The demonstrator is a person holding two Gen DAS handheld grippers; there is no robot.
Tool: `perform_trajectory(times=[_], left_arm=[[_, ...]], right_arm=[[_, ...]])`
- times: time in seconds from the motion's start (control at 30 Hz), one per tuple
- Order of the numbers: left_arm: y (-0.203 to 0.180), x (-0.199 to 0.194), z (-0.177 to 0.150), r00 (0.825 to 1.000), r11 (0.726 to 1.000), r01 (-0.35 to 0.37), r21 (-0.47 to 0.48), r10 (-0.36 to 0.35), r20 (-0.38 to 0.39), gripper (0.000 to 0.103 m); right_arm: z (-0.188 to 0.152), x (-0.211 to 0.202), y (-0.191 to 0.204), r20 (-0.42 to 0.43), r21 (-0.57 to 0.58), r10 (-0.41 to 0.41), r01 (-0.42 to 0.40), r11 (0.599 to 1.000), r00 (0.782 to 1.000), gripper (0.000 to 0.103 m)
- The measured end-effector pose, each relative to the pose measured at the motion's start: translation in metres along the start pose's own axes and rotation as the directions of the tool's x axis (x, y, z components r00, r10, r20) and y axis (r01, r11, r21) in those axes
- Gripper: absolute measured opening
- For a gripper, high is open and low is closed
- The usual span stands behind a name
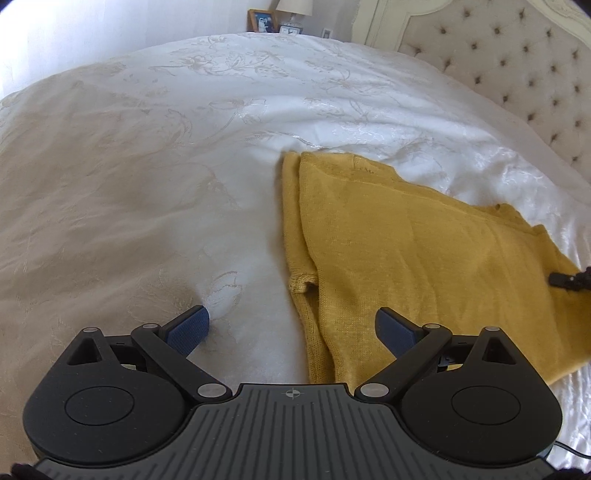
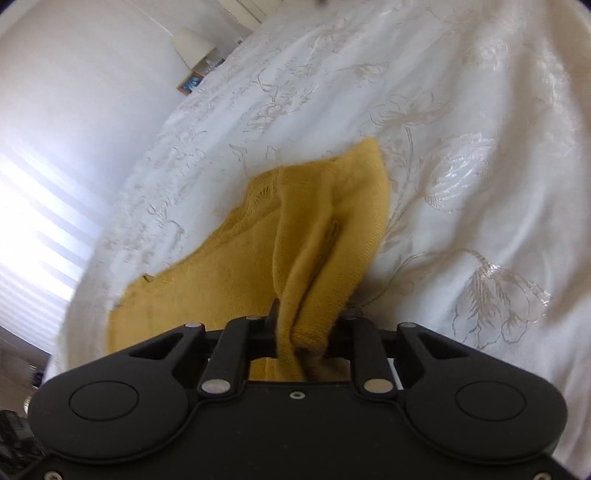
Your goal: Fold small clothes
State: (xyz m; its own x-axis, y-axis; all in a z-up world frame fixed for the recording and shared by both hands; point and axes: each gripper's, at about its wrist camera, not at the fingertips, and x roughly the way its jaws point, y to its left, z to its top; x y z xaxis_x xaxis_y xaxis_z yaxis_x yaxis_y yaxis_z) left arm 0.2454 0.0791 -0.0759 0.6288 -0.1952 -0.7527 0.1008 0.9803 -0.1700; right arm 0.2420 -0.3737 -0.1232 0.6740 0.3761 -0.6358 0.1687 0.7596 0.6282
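- A mustard-yellow knit garment [image 1: 406, 251] lies on a bed covered with a white floral-embroidered bedspread [image 1: 166, 166]; from the left wrist view it sits to the right of centre, partly folded, with a narrow doubled strip along its left edge.
- The left tongs [image 1: 292, 325] are spread wide, their blue-padded fingertips [image 1: 192, 325] far apart and holding nothing. The left pad hovers over bare bedspread; the right pad sits over the near part of the garment, and whether it touches the cloth cannot be told.
- The right tongs [image 2: 306, 325] are closed on a bunched edge of the garment [image 2: 314, 240]. The fabric rises from the bed into the grip in upright folds, and a short tail of knit hangs down between the linkages.
- In the right wrist view the rest of the garment trails away to the left, flat on the bedspread [image 2: 461, 147].
- At the right edge of the left wrist view a small dark piece, probably part of the right tongs, sits against the garment's far side; too little shows to be sure.
- A tufted headboard [image 1: 517, 66] stands at the upper right of the left view.
- Beyond the bed, a lamp [image 1: 293, 7], a framed picture [image 1: 262, 20] and a small clock [image 1: 290, 28] sit together.
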Motion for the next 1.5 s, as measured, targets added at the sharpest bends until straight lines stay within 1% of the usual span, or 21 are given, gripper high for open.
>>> perform_trajectory(times=[0.03,0.1,0.17,0.27,0.43,0.5,0.6,0.67,0.77,0.9,0.97,1.07,1.1,1.13,1.17,1.2,1.23,1.3,1.37,1.43,1.5], left_arm=[[0.001,-0.001,0.000,1.000,1.000,0.002,-0.001,-0.002,0.000,0.098],[0.003,-0.004,0.003,1.000,1.000,0.002,-0.003,-0.002,-0.001,0.098],[0.007,-0.007,0.005,1.000,1.000,-0.001,-0.010,0.001,0.005,0.098],[0.016,-0.012,0.013,1.000,1.000,-0.008,-0.023,0.008,0.014,0.098],[0.034,-0.021,0.020,0.999,0.998,-0.029,-0.060,0.031,0.033,0.098],[0.041,-0.023,0.021,0.999,0.996,-0.033,-0.085,0.036,0.037,0.098],[0.051,-0.024,0.024,0.999,0.992,-0.016,-0.123,0.020,0.034,0.098],[0.059,-0.025,0.025,0.999,0.989,-0.009,-0.149,0.014,0.034,0.098],[0.068,-0.026,0.028,0.999,0.984,-0.013,-0.177,0.021,0.040,0.098],[0.075,-0.027,0.029,0.999,0.979,-0.015,-0.203,0.024,0.043,0.098],[0.077,-0.026,0.029,0.999,0.977,-0.016,-0.213,0.025,0.039,0.098],[0.079,-0.023,0.030,0.999,0.975,-0.016,-0.223,0.024,0.034,0.098],[0.080,-0.023,0.030,0.999,0.974,-0.016,-0.225,0.024,0.033,0.098],[0.080,-0.023,0.029,0.999,0.974,-0.017,-0.228,0.025,0.033,0.098],[0.081,-0.023,0.028,0.999,0.973,-0.019,-0.231,0.027,0.032,0.098],[0.082,-0.023,0.028,0.999,0.972,-0.019,-0.233,0.027,0.032,0.098],[0.082,-0.023,0.028,0.999,0.972,-0.018,-0.236,0.026,0.033,0.098],[0.084,-0.023,0.028,0.999,0.969,-0.016,-0.246,0.026,0.037,0.097],[0.087,-0.023,0.028,0.999,0.968,-0.015,-0.252,0.025,0.038,0.097],[0.088,-0.024,0.028,0.999,0.966,-0.016,-0.257,0.027,0.040,0.097],[0.088,-0.025,0.028,0.999,0.966,-0.012,-0.258,0.024,0.044,0.097]], right_arm=[[0.000,-0.003,0.010,0.007,-0.021,-0.026,0.026,0.999,1.000,0.028],[0.003,-0.010,0.030,0.018,-0.045,-0.047,0.048,0.998,0.999,0.027],[0.006,-0.016,0.057,0.023,-0.093,-0.073,0.074,0.993,0.997,0.027],[0.009,-0.021,0.103,0.020,-0.182,-0.080,0.083,0.980,0.997,0.027],[0.005,-0.014,0.172,-0.010,-0.255,-0.055,0.051,0.966,0.998,0.026],[-0.005,0.001,0.198,-0.030,-0.272,-0.038,0.028,0.962,0.999,0.026],[-0.023,0.021,0.227,-0.055,-0.299,-0.011,-0.006,0.954,0.998,0.026],[-0.036,0.038,0.244,-0.078,-0.313,-0.004,-0.021,0.949,0.997,0.025],[-0.056,0.062,0.263,-0.097,-0.335,-0.017,-0.017,0.942,0.995,0.026],[-0.082,0.090,0.277,-0.094,-0.380,-0.066,0.026,0.925,0.993,0.026],[-0.094,0.100,0.283,-0.084,-0.416,-0.089,0.046,0.908,0.992,0.026],[-0.109,0.107,0.290,-0.082,-0.456,-0.105,0.056,0.888,0.991,0.027],[-0.113,0.109,0.293,-0.077,-0.465,-0.107,0.059,0.883,0.991,0.028],[-0.116,0.111,0.296,-0.078,-0.473,-0.105,0.056,0.879,0.991,0.031],[-0.118,0.113,0.297,-0.087,-0.479,-0.102,0.048,0.876,0.991,0.032],[-0.120,0.113,0.299,-0.091,-0.486,-0.091,0.035,0.873,0.992,0.037],[-0.122,0.111,0.301,-0.102,-0.490,-0.058,0.000,0.872,0.993,0.048],[-0.123,0.108,0.305,-0.120,-0.492,0.024,-0.081,0.867,0.992,0.057],[-0.125,0.099,0.309,-0.120,-0.515,0.083,-0.134,0.847,0.989,0.058],[-0.121,0.089,0.306,-0.119,-0.512,0.147,-0.188,0.838,0.982,0.058],[-0.113,0.077,0.301,-0.092,-0.507,0.174,-0.197,0.839,0.980,0.058]])
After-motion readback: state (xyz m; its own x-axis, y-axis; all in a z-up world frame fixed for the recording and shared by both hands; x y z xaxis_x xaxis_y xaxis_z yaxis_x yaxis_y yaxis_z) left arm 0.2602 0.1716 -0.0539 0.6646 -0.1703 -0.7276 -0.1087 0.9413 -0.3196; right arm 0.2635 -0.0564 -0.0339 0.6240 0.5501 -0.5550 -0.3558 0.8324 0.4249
